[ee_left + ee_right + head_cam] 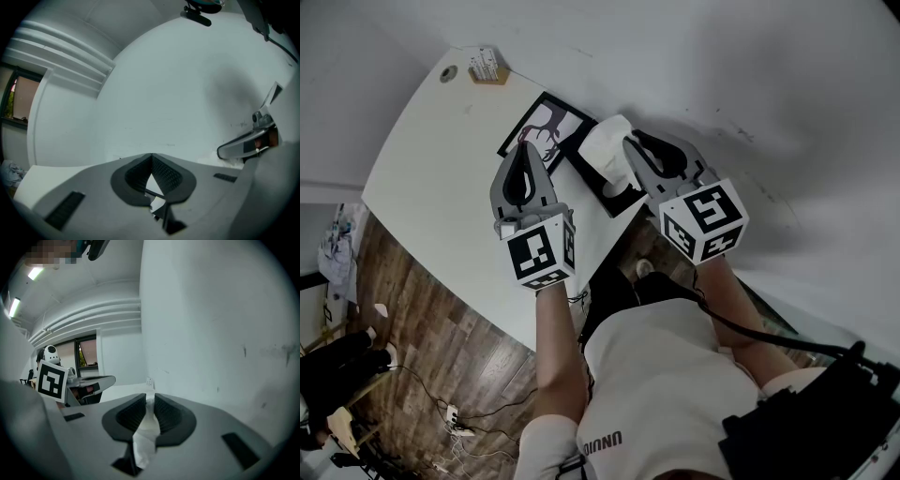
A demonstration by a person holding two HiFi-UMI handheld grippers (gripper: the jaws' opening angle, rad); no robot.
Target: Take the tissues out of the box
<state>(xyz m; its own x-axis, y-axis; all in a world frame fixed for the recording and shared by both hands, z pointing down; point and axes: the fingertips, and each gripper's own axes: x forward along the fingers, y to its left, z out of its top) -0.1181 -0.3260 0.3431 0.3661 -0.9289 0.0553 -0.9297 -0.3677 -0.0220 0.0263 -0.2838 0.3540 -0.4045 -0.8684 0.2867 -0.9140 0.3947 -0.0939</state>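
Note:
The tissue box [546, 124], black with a tree picture on its side, lies on the white table [441, 178]. A white tissue [607, 152] stands up out of it. My right gripper [628, 142] is shut on that tissue, above the box. In the right gripper view the tissue [145, 437] is pinched between the dark pads [166, 413] and hangs down behind them. My left gripper [525, 150] hovers level over the box's left part. Its tips meet in the left gripper view [151, 155], and nothing shows between them.
A small orange and white item [487, 66] and a round grommet [448, 73] sit at the table's far corner. A white wall rises close behind the box. A wooden floor with cables [450, 412] lies beyond the table's near edge.

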